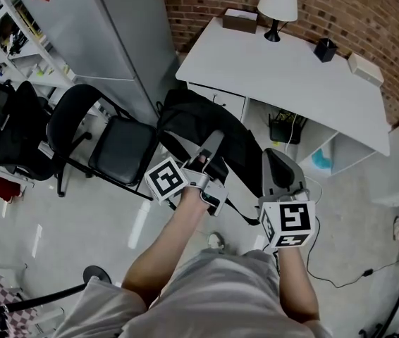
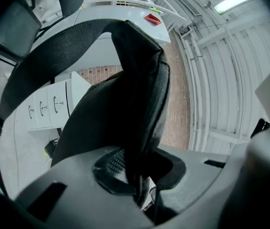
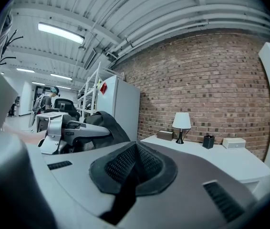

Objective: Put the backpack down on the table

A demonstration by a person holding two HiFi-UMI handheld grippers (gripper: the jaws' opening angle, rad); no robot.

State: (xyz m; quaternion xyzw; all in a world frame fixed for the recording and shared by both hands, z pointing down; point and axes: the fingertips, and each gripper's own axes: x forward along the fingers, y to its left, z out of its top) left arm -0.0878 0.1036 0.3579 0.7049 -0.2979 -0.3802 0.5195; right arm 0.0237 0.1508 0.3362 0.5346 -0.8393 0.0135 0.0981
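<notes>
The black backpack hangs off the floor just in front of the white table, below its near edge. My left gripper is shut on the top of it; in the left gripper view the dark fabric rises from between the pads of the left gripper. My right gripper is at the bag's right side. Its jaws are closed, with a dark strip like a strap pinched between them. The backpack and the table show beyond it.
On the table stand a lamp, a brown box, a black cup and a white box. Black office chairs stand at the left, a grey cabinet behind them. A cable trails across the floor.
</notes>
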